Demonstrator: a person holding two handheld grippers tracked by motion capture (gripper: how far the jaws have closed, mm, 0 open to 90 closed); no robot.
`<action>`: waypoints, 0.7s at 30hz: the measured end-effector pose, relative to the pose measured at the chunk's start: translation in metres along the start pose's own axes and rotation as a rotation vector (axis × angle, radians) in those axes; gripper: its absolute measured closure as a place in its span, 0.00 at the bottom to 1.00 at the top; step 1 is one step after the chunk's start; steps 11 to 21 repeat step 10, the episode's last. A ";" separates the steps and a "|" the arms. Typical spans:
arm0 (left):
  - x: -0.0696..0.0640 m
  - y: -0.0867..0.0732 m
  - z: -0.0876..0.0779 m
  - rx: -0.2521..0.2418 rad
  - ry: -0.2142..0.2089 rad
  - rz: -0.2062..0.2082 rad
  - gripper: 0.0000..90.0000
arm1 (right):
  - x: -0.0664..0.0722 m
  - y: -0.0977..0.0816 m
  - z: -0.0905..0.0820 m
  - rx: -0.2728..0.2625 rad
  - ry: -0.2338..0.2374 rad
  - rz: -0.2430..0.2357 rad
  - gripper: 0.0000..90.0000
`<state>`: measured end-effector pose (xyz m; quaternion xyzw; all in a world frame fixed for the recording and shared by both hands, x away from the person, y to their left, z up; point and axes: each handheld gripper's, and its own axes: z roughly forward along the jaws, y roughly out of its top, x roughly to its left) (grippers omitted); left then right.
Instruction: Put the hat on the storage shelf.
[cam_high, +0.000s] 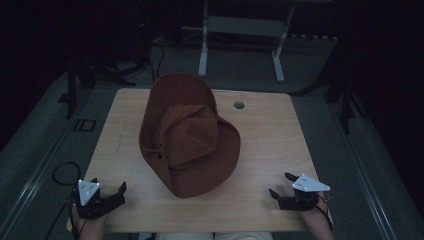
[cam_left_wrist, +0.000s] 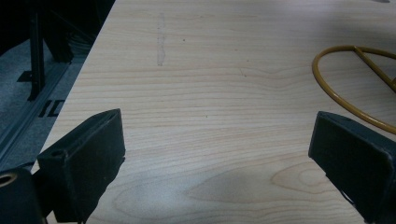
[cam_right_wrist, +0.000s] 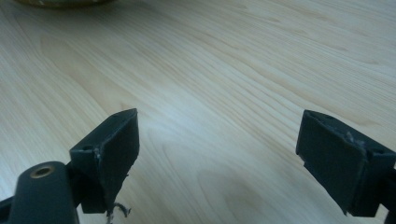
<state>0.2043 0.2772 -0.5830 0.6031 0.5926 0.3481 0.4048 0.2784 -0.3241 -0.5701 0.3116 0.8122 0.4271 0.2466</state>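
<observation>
Both pairs of jaws stand spread wide with nothing between them: the left gripper (cam_high: 107, 189) rests at the near left corner of the wooden table (cam_high: 270, 135), the right gripper (cam_high: 282, 185) at the near right edge, each held in a hand coming in from the near side. The brown wide-brimmed hat (cam_high: 187, 135) lies crown up in the middle of the table, slightly left of centre, its far brim curled upward, well apart from both grippers; a small round grommet hole (cam_high: 239, 105) sits just beyond it to the right

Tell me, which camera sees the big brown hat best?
The high view: the whole brown hat lies in the middle of the table. The left gripper view catches a yellowish curved edge, perhaps its brim. The right gripper view catches a blurry sliver at the top.
</observation>
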 end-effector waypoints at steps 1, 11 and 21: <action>0.000 0.000 0.000 0.000 0.000 0.000 0.05 | -0.001 -0.002 -0.002 0.002 -0.011 -0.001 0.15; 0.001 0.000 0.000 -0.002 0.005 -0.007 0.05 | -0.008 -0.008 -0.004 0.001 -0.012 0.014 0.15; 0.001 0.000 0.000 -0.002 0.005 -0.007 0.05 | -0.008 -0.008 -0.004 0.001 -0.012 0.014 0.15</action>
